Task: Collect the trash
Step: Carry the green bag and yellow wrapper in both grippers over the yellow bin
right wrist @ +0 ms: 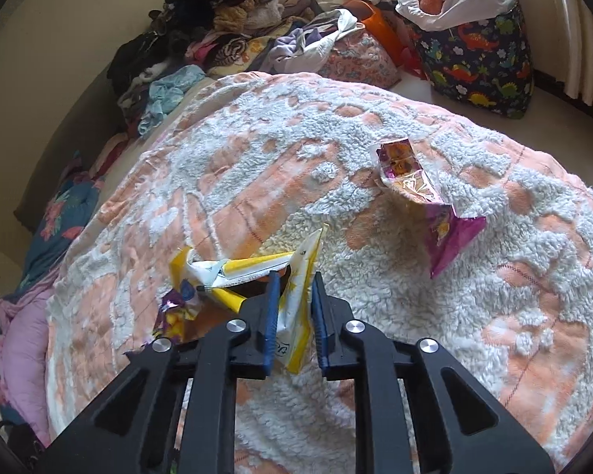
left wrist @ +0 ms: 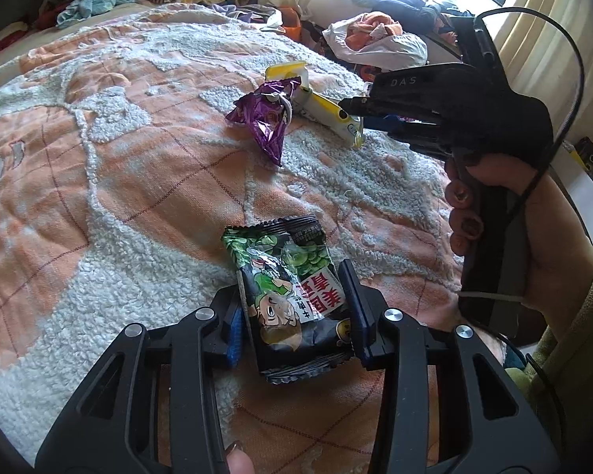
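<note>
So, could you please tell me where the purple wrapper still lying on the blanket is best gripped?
Grip the purple wrapper at its raised, crumpled upper end, coming down from above. That end stands clear of the fluffy blanket, while its flat pointed tail lies on the pile. I'd approach from the side away from the yellow wrapper.

Black grippers (left wrist: 294, 316), blue-padded fingers (right wrist: 271, 308), silver screws, seemingly olive fleece sleeve (left wrist: 573, 316)

Raised letters "DAS" on the black body of the right gripper (left wrist: 359, 108), readable in the left wrist view, up and to the right of the green snack packet (left wrist: 286, 296). Large red Chinese characters in a white panel on that packet's front, upside down, with smaller black characters beside them; not legible. No other readable print.
</note>
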`<state>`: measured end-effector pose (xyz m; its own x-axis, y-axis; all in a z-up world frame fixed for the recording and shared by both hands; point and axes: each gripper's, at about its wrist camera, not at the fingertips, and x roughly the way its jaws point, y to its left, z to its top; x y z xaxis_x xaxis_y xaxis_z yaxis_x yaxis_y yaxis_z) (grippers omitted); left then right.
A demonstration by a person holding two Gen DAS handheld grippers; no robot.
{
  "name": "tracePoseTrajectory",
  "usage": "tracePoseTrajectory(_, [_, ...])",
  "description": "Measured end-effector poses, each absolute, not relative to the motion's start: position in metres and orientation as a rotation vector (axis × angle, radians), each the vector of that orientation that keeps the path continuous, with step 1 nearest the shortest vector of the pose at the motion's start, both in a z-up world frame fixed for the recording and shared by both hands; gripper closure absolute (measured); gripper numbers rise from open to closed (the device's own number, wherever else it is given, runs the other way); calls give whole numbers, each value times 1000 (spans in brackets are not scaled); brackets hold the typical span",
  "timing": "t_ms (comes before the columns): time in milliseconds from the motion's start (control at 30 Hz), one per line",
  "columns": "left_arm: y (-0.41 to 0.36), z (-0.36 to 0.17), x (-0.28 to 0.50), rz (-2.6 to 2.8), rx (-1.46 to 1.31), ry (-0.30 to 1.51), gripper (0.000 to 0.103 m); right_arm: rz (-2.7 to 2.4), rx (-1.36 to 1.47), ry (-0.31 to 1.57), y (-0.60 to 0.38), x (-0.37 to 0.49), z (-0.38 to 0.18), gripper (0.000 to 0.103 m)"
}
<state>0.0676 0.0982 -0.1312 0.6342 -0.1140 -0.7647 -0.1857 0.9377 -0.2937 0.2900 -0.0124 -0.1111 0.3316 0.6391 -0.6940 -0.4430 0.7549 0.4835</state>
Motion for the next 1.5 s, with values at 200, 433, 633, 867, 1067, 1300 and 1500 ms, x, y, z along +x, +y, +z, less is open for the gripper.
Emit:
tracePoseTrajectory(200, [101,-133,73,36,-368,890,70,672,265,956,-41,264,-103,94])
tracePoseTrajectory(433, [101,-132,75,31,-368,880,75,578,216,827,-80,216,-86,94])
tracePoseTrajectory(633, [94,-124,75,-28,-357,851,86,571,276,784,-115,200,-70,94])
tracePoseTrajectory(867, [77,-103,74,-83,-314,782,87,567,303,759,-141,182,-61,95])
tracePoseTrajectory(1067, [65,-90,77,-103,-307,753,88,562,316,736,-164,172,-51,95])
tracePoseTrajectory(1300, [48,-75,78,-138,-283,726,87,540,324,727,-186,161,-49,95])
tracePoseTrajectory(1500, [32,-63,81,-168,-272,708,88,522,344,707,-206,157,-43,95])
